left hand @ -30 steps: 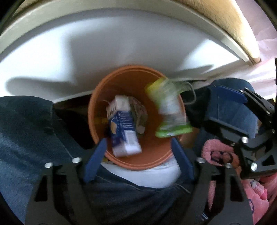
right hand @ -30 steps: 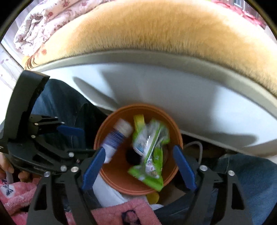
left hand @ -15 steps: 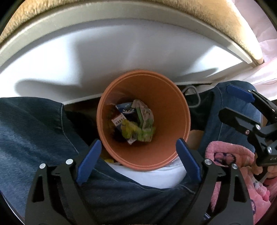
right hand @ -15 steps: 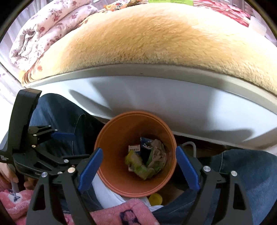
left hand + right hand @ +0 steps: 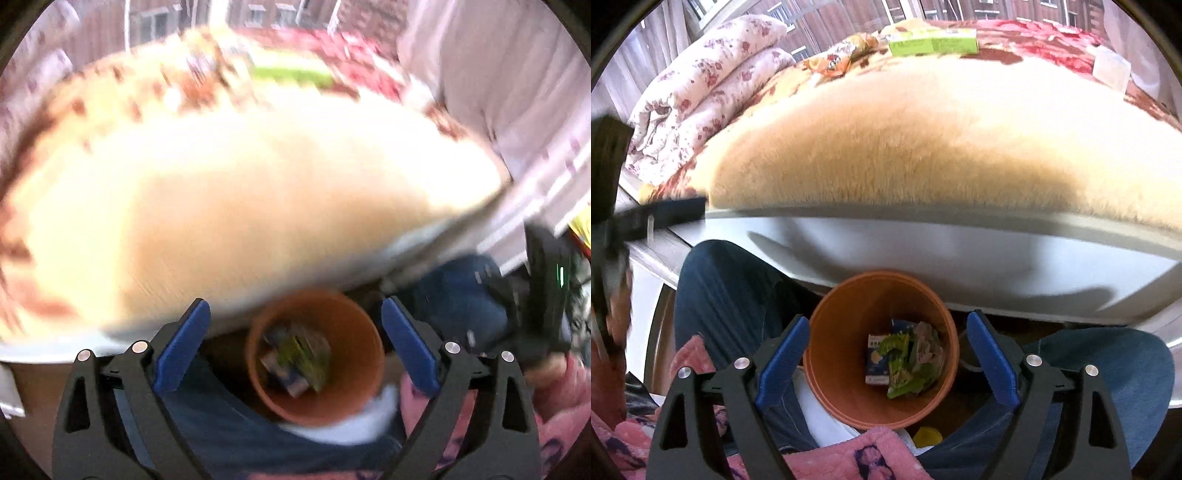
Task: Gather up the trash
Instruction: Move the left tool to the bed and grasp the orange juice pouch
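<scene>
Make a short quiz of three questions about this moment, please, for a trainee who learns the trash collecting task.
1. True or false: the right gripper is shut on a wrapper.
2. Where does the green wrapper lie?
A. on the blanket
B. inside the orange bin
C. on the floor beside the bin
3. Fill in: far back on the bed, beyond the tan blanket, lies a long ____ box.

Key
1. False: both the right gripper and the left gripper are open and hold nothing.
2. B, beside a small blue and white carton.
3. green
</scene>
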A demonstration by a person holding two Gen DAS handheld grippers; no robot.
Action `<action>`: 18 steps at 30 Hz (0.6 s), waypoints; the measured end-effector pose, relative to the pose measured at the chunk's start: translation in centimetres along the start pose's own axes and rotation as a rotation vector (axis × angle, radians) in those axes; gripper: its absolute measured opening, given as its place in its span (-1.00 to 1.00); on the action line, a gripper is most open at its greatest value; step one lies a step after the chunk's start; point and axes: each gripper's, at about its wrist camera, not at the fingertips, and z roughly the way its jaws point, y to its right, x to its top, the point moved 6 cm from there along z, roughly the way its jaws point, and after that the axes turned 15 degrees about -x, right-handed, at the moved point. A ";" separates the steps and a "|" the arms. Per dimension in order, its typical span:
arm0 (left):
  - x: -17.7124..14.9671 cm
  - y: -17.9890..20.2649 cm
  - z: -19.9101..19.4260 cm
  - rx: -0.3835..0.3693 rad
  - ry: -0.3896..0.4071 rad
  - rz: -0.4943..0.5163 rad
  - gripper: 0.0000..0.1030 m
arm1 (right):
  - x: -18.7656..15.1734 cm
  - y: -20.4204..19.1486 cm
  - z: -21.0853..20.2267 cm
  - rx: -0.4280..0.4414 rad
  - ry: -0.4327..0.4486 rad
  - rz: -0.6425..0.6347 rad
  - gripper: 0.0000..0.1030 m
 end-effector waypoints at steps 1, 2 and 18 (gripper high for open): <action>1.8 -0.6 -0.8 0.019 0.028 0.002 0.78 | 0.1 0.0 -0.2 0.001 0.006 -0.002 0.66; 3.7 -1.3 -1.4 0.030 0.054 0.006 0.78 | 0.2 0.0 -0.5 0.003 0.013 -0.005 0.66; 25.4 -16.9 5.9 0.061 0.174 -0.207 0.79 | 0.9 -1.5 0.2 0.117 -0.029 0.021 0.68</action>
